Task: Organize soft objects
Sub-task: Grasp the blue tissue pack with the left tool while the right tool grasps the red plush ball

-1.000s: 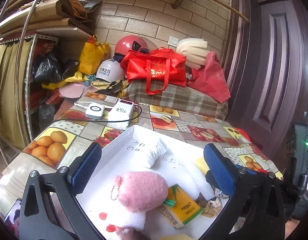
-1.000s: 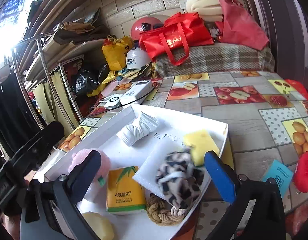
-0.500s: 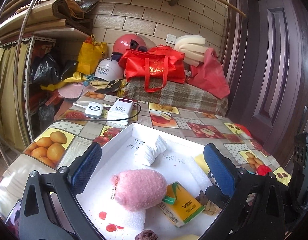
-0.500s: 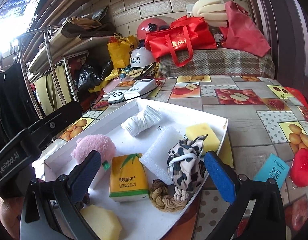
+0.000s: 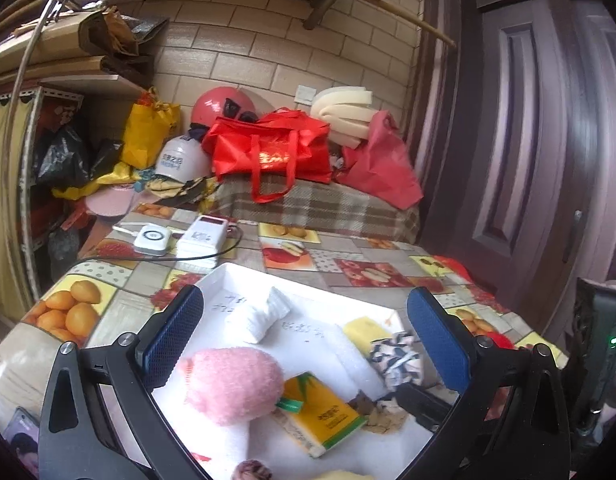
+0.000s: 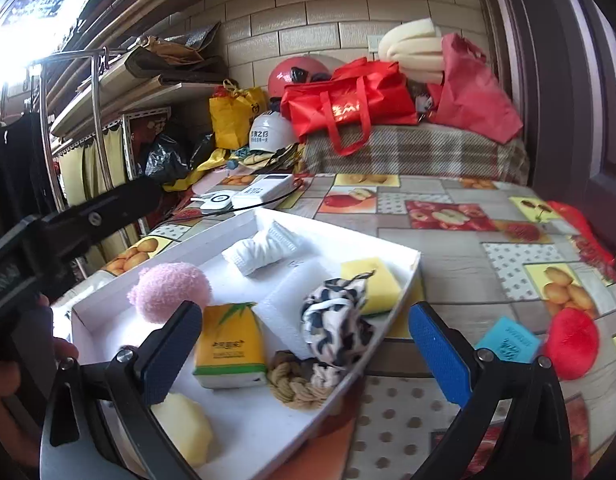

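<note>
A white tray [image 6: 336, 236] on the table holds soft things: a pink fluffy ball [image 6: 170, 292], a white rolled cloth [image 6: 264, 250], a yellow tissue pack [image 6: 230, 344], a leopard-print scrunchie [image 6: 334, 322], a yellow sponge [image 6: 372, 284], a braided rope knot [image 6: 296, 382] and a pale yellow sponge [image 6: 184, 432]. My left gripper [image 5: 304, 336] is open and empty above the tray [image 5: 244, 276], over the pink ball [image 5: 234, 384] and tissue pack [image 5: 322, 412]. My right gripper [image 6: 304, 348] is open and empty above the tray's near right part.
A red plush [image 6: 572, 342] and a teal packet [image 6: 508, 338] lie on the fruit-print tablecloth right of the tray. A power bank [image 5: 202, 236] and a white charger [image 5: 152, 238] lie behind it. Bags and helmets fill the back. A door stands at right.
Both grippers have pulled back and risen a little from the tray, staying open. The tray's contents have not moved.
</note>
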`<state>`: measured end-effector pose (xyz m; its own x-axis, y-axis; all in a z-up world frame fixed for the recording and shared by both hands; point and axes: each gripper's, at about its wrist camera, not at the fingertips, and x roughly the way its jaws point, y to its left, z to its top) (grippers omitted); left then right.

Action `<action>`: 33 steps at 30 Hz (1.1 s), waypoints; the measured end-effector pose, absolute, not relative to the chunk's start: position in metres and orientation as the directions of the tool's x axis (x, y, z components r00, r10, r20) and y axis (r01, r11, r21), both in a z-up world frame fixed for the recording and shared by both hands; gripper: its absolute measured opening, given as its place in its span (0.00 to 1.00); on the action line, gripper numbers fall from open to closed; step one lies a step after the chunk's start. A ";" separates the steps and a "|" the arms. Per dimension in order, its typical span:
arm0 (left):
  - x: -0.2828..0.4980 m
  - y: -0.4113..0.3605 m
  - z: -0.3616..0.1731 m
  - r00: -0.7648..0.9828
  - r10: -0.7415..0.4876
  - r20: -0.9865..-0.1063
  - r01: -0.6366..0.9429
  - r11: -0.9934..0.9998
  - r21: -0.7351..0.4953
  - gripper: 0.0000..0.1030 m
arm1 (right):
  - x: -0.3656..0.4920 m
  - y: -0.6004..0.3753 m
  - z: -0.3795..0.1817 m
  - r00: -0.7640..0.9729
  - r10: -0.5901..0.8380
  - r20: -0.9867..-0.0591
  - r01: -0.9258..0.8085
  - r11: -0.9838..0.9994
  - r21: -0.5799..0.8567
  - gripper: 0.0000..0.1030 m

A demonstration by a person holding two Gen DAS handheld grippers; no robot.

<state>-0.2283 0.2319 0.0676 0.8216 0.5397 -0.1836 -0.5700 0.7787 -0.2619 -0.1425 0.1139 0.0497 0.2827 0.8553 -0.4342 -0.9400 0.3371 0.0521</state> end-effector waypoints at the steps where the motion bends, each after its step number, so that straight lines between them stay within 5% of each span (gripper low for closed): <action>1: -0.228 0.227 0.069 0.850 0.503 -0.159 -0.527 0.803 -0.277 1.00 | -0.142 0.110 0.049 0.304 0.850 -0.430 -0.937 0.349 0.029 1.00; 6: -0.214 0.193 0.072 0.952 0.294 -0.088 -0.307 0.892 -0.332 1.00 | -0.130 0.082 0.046 0.445 0.798 -0.408 -0.886 0.458 -0.070 1.00; 10: -0.184 0.155 0.066 0.969 0.193 -0.155 -0.231 0.931 -0.284 1.00 | -0.109 0.050 0.047 0.484 0.780 -0.398 -0.860 0.508 -0.050 1.00; 16: -0.164 0.101 0.062 0.936 0.285 -0.206 -0.305 0.950 -0.072 1.00 | -0.070 0.001 0.050 0.551 0.739 -0.388 -0.792 0.610 0.038 1.00; 26: -0.155 0.127 0.048 0.918 0.271 -0.290 -0.323 0.934 -0.151 1.00 | 0.006 -0.068 0.048 0.684 0.599 -0.416 -0.606 0.784 0.132 1.00; 33: -0.139 0.102 0.046 0.911 0.245 -0.332 -0.269 0.963 -0.029 1.00 | 0.023 -0.063 0.038 0.578 0.645 -0.499 -0.661 0.729 0.177 1.00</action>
<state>-0.1390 0.1023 0.0462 0.9109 0.2445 -0.3323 -0.2690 0.9627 -0.0291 0.0226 -0.0634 0.0381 0.5785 0.6455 -0.4988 -0.6611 0.7292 0.1769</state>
